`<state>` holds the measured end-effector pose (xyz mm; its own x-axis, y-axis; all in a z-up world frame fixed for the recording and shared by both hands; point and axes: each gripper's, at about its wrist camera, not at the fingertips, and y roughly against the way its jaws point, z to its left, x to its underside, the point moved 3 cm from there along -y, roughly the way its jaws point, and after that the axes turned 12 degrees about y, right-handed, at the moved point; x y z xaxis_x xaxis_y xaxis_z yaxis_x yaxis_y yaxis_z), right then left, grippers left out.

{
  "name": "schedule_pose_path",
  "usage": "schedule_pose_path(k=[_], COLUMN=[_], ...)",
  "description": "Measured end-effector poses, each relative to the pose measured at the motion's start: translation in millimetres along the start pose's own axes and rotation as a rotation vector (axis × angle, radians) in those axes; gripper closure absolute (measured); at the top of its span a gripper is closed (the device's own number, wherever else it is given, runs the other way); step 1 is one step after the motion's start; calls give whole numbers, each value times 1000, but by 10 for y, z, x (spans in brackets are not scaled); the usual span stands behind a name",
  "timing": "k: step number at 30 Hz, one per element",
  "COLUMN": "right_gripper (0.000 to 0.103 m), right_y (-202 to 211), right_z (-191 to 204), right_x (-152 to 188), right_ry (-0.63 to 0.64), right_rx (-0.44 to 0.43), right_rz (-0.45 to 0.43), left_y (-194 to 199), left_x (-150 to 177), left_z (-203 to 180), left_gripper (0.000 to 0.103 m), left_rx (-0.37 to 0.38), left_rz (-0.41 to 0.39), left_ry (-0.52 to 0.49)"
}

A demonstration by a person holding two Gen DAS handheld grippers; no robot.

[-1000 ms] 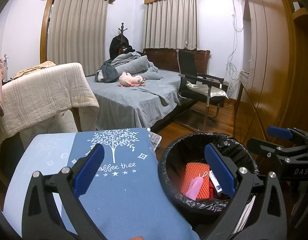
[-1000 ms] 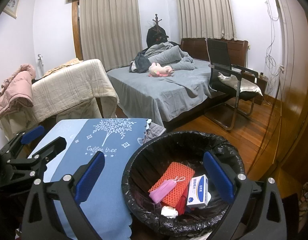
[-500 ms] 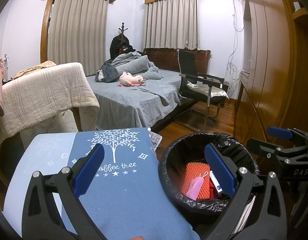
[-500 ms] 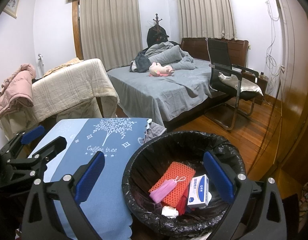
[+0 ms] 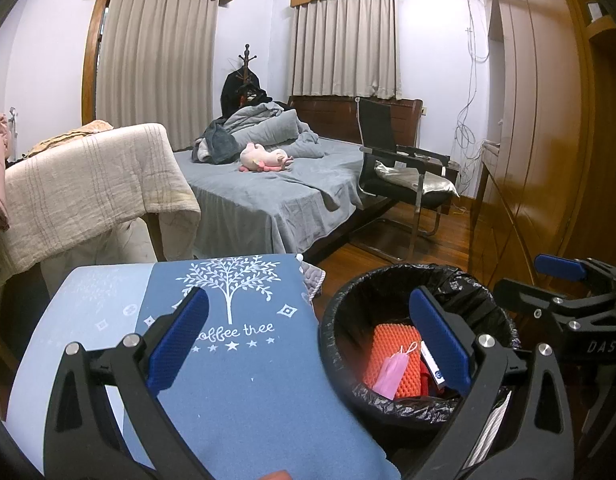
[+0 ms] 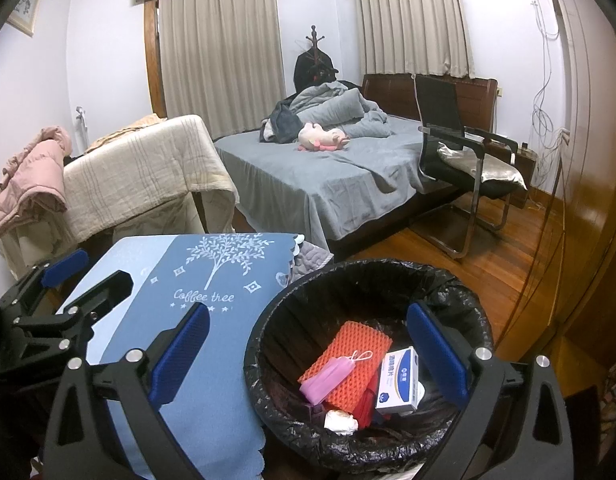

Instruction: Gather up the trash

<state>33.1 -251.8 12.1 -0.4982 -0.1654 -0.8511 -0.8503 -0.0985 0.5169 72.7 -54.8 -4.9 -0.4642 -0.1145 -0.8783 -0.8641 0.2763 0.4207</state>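
Judging by the bare blue-clothed bench [image 6: 212, 380] left of the bin [image 6: 268, 344], collecting looks finished. The trash [image 6: 347, 360] lies inside the bin. The left claw [image 5: 308, 340] and right claw [image 6: 308, 352] hover above, both spread and empty; the next move would be finding any remaining litter.

bed [image 6: 327, 184]: grey, plush toy [image 6: 321, 137] on it | chair [image 6: 463, 148]: beside bed | coat rack [image 6: 313, 54]: behind

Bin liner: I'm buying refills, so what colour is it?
Black; the bin liner shows best in the right wrist view.
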Motion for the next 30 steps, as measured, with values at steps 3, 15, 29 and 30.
schedule_pose_path(k=[3,15,29,30], right_gripper=[6,6,6,6], right_y=[0,0,-1,2], right_z=[5,2,1,6], right_x=[-1,-2,-7,-12], right_ry=[0,-2,-3,-3], right_rx=[-1,-2,-2,-2], right_rz=[1,3,6,6], left_y=[-4,13,6,5], left_x=[1,-16,7,7], left_z=[0,29,76,76], left_gripper=[5,5,5,5], left_rx=[-1,-2,-9,-9], left_rz=[0,1,7,7], left_ry=[1,-7,2,1])
